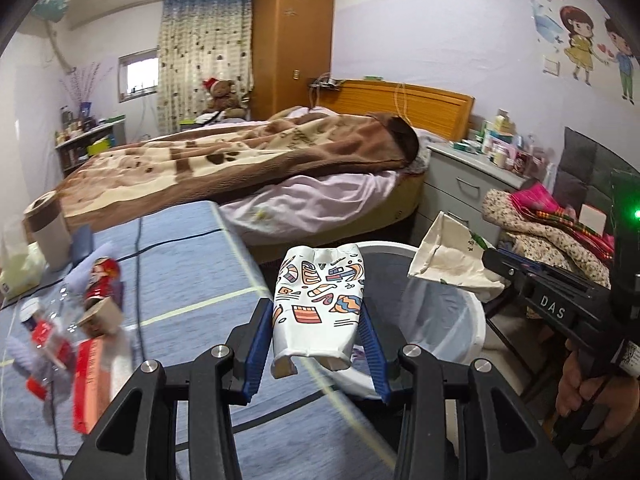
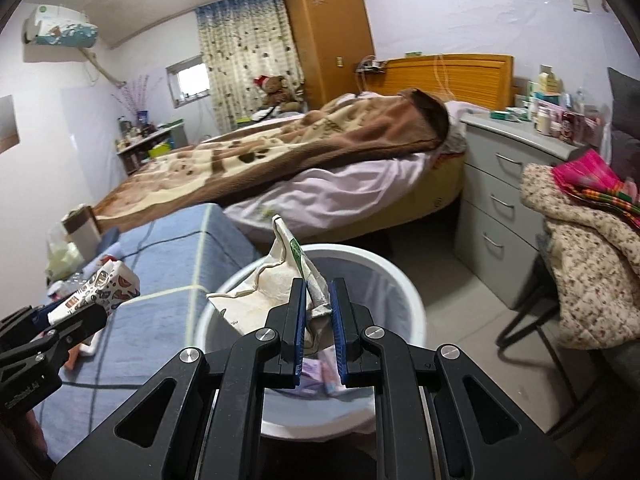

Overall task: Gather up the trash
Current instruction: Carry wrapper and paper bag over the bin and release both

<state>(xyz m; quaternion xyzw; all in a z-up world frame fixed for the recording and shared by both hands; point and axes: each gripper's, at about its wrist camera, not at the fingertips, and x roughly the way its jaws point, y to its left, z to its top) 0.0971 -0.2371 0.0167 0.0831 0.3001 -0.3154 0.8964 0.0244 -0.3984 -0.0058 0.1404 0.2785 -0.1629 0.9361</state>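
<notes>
A bedroom seen from two hand-held tongs. At far left, on a blue checked desk [image 1: 188, 264], lies a blurred heap of trash [image 1: 72, 320]: a red can, a clear bottle with a red label, an orange box, with a paper roll [image 1: 48, 228] behind it. The left tongs [image 1: 318, 320] are closed on a flattened paper cup [image 1: 320, 296] printed with colourful doodles, held over the desk edge just beside a white bin [image 2: 404, 300]. To the right, the right tongs [image 2: 319, 312] are pinched tight on a crumpled cream paper bag [image 2: 272, 284], which hangs above the bin's mouth. The bin has a clear liner, and some pale pink and purple scraps lie at its bottom. Behind stands a bed [image 2: 280, 160] with a brown blanket. Right of it are a grey dresser [image 2: 504, 184] crowded with bottles, then a chair [image 2: 580, 240] piled with floral and pink fabric.
</notes>
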